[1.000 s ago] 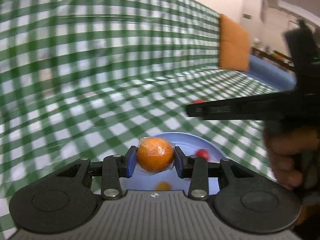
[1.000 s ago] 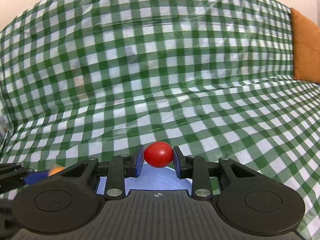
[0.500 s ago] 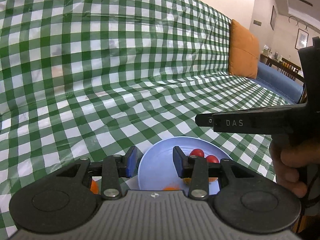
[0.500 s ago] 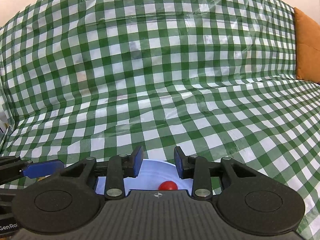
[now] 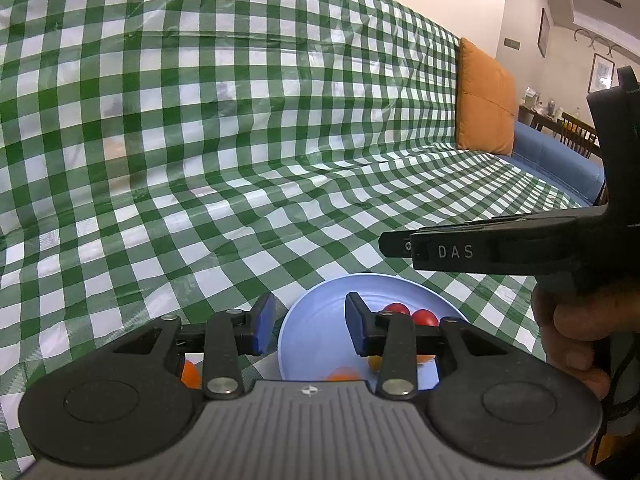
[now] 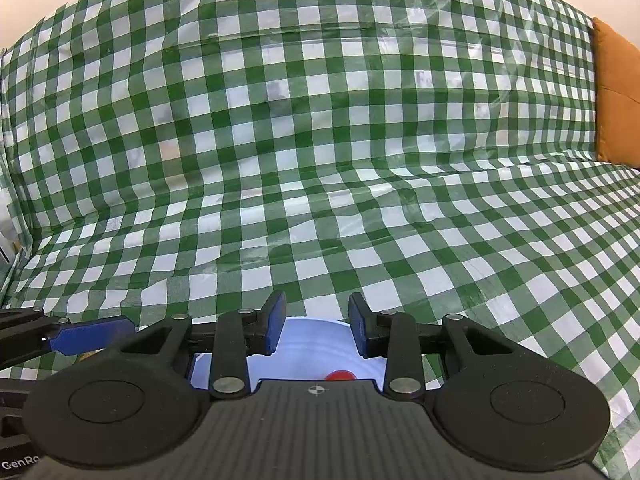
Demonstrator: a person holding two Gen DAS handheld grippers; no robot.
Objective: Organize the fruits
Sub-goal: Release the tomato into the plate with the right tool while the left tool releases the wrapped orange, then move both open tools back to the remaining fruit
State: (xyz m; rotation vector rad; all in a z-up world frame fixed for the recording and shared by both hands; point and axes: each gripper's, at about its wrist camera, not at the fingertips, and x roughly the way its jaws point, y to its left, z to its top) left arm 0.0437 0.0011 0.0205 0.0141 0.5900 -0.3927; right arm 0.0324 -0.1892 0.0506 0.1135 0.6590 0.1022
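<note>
My left gripper (image 5: 309,320) hangs open over the near left part of a light blue plate (image 5: 320,336), with nothing between its blue pads. Two red tomatoes (image 5: 425,317) lie on the plate's right side, and orange fruit (image 5: 342,374) peeks out at its near edge. Another orange (image 5: 190,374) shows below the left finger, beside the plate. In the right wrist view my right gripper (image 6: 317,320) is above the same plate (image 6: 312,344). Its jaws are opening and hold nothing. A red tomato (image 6: 340,375) lies under it.
A green and white checked cloth (image 5: 240,160) covers the surface and rises behind. An orange cushion (image 5: 486,100) and a blue sofa (image 5: 560,160) are at the right. The right gripper (image 5: 400,246), in a person's hand (image 5: 580,320), crosses the left wrist view. A left pad (image 6: 92,338) shows at left.
The left gripper let go of the wrapped orange and the right gripper let go of the red tomato, which now lies on the plate. Both grippers now stand empty.
</note>
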